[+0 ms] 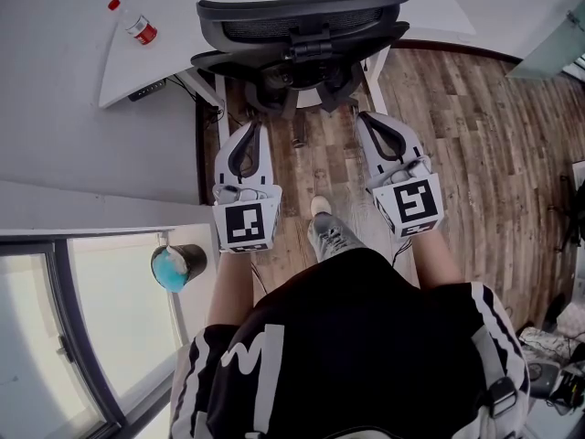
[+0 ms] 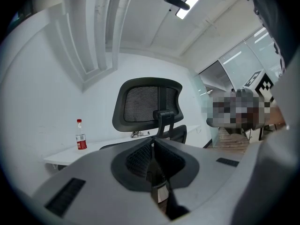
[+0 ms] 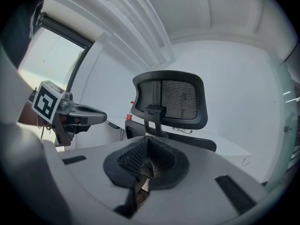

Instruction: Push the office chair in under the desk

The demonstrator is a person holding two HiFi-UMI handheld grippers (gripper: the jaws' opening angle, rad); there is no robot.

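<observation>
Ahead of me the office chair (image 1: 302, 21) sits seat-under the surface (image 1: 183, 53); left tongs (image 1: 255, 126) and right tongs (image 1: 366, 117) are closed, empty, short of its backrest. Fits a last nudge or finished.

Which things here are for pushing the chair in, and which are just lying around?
For the job: office chair, desk, left tool, right tool (both shut, empty).
Just lying about: bottle on the desk, dark bin with blue inside.
</observation>
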